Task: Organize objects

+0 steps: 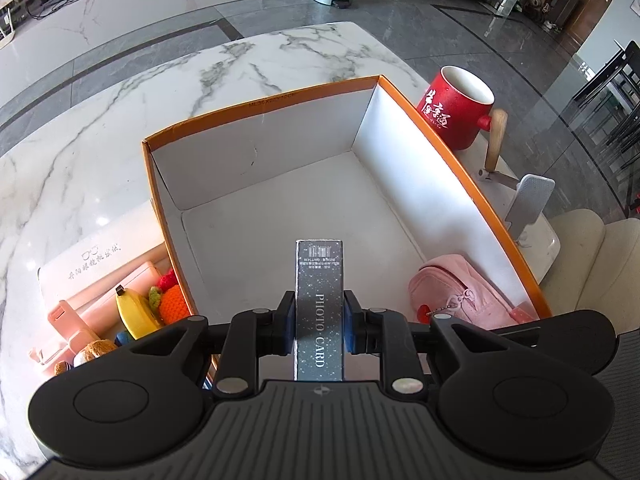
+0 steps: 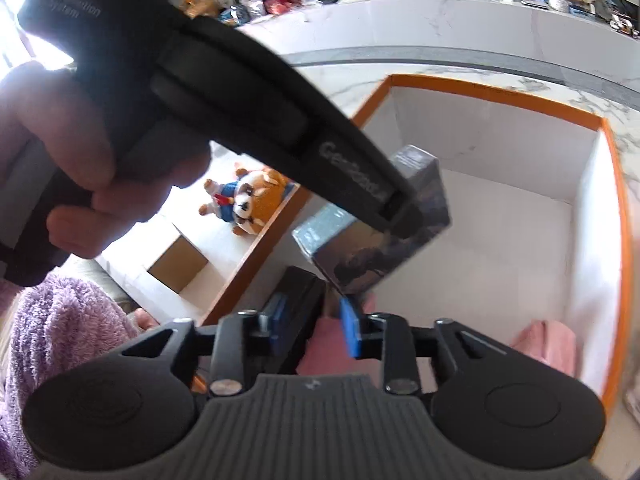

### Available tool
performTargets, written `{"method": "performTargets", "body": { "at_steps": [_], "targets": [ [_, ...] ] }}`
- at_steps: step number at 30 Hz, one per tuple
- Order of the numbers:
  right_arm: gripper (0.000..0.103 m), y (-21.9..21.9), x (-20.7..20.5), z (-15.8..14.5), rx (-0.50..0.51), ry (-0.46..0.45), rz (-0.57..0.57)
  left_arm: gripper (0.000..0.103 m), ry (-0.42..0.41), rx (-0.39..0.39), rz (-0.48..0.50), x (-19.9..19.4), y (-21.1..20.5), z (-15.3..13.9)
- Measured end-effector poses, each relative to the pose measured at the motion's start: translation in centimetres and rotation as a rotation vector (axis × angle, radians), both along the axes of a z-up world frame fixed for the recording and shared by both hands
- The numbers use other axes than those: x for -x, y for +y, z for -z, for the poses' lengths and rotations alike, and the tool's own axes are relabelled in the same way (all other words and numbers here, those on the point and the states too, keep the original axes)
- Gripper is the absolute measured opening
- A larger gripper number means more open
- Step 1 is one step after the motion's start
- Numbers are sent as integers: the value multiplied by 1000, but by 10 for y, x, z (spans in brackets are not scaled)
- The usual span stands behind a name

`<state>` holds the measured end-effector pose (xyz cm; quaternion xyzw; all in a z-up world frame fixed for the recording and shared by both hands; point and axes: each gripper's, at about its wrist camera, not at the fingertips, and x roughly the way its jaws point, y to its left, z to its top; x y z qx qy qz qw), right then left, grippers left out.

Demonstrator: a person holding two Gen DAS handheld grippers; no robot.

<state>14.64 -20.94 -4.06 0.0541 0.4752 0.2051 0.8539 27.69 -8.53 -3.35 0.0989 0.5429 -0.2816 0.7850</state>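
Over the orange-rimmed box on the marble bench, the left tongs point steeply downward, their blue pads clenched on the two long sides of a dark, speckled photo card box, which hangs lengthwise above the white floor of the orange-rimmed box near its close wall. From the right wrist view the same left tongs cross the picture on a slant from upper left, a person's hand wrapped round the handle, a fuzzy purple sleeve showing below it, and the photo card box held tilted at the tip. The right tongs sit lower and nearer, also angled down into the orange-rimmed box; their blue pads stand apart with nothing pressed between them, released, and something pink shows beyond the gap. A pink pouch lies in the near right corner inside the orange-rimmed box. Outside its left wall lie a toy banana and a knitted orange fruit, and a plush fox in blue sits there too. Beyond the right wall stands a red mug with white lettering, just beside a wooden-handled tool.
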Motion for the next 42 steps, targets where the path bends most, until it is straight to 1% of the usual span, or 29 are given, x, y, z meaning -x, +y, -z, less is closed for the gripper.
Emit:
{"method": "performTargets", "body": {
  "at_steps": [4, 5, 7, 8, 9, 10, 12, 14, 16, 19, 22, 24, 27, 31, 35, 42],
  "targets": [
    [36, -2, -8, 18, -49, 127, 61, 26, -2, 4, -8, 1, 1, 0],
    [34, -2, -10, 22, -58, 145, 70, 26, -3, 4, -11, 1, 2, -1],
    [34, -1, -14, 29, -90, 183, 78, 26, -2, 11, -17, 1, 3, -1],
    [31, 0, -15, 33, -90, 202, 92, 26, -2, 17, -21, 1, 4, -1],
    [31, 0, -17, 35, -94, 214, 105, 26, -3, 31, -28, 2, 6, -2],
    [28, -1, -19, 36, -105, 227, 121, 26, -6, 47, -36, 2, 8, -4],
    [26, -1, -20, 36, -106, 237, 149, 26, -16, 75, -57, 2, 13, -10],
    [23, 0, -19, 33, -84, 240, 161, 26, -30, 105, -84, 4, 17, -19],
    [22, -5, -15, 25, -62, 231, 184, 27, -43, 131, -110, 7, 20, -29],
    [22, -18, -7, 13, -18, 209, 224, 26, -59, 141, -132, 15, 19, -35],
    [22, -39, 2, 2, 5, 209, 276, 26, -52, 123, -139, 25, 9, -26],
    [22, -53, 6, -4, 27, 214, 302, 26, -16, 130, -150, 30, 3, -16],
    [22, -56, 6, -2, 58, 219, 324, 26, 54, 160, -190, 37, -1, 5],
    [22, -71, 6, -8, 57, 235, 320, 26, 100, 176, -259, 45, -5, 27],
    [22, -76, 3, -6, 75, 242, 291, 26, 174, 186, -316, 45, -8, 46],
    [22, -67, 1, -4, 116, 253, 220, 27, 290, 192, -367, 42, -13, 64]
  ]
}}
